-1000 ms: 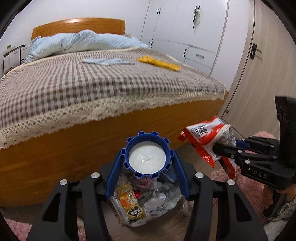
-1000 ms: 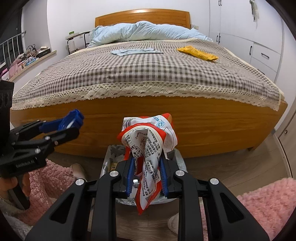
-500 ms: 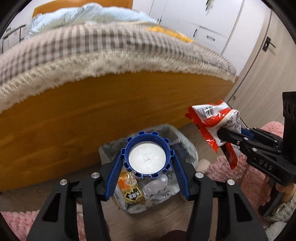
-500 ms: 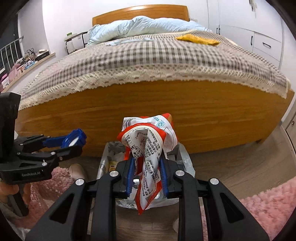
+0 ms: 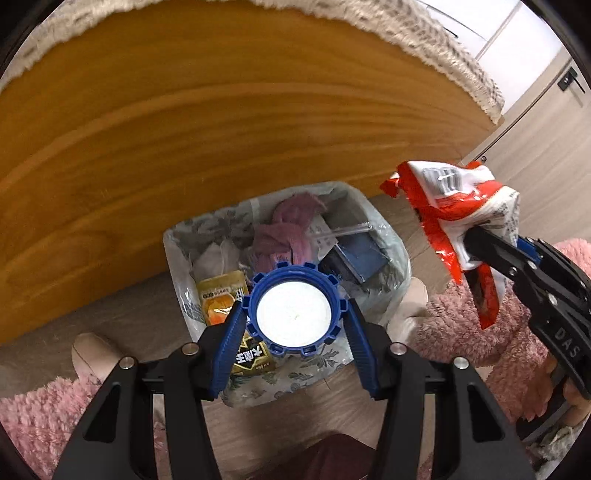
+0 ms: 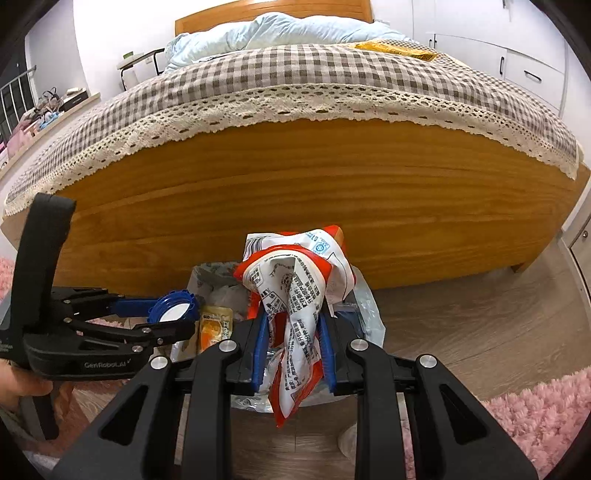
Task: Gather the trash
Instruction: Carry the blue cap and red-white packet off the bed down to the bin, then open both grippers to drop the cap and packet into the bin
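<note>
Even, warm indoor light fills both views, with no hard shadows. Fisheye optics bow the wooden bed frame [image 5: 229,122] into an arc and blacken the corners. The lace bedspread edge [image 5: 443,48] smears with motion blur in the left view; the right view stays sharp.

Bedroom w/ wood-plank floor [image 6: 480,325] & fluffy pink rugs [image 6: 546,413] either side. Big wooden bed [image 6: 314,177], checked cover w/ lace edge [image 6: 295,74], pale blue duvet [image 6: 266,33] at headboard. White wardrobe [image 6: 517,48] on right wall, small side table [image 6: 140,62] & cluttered shelf [image 6: 55,107] left.
</note>
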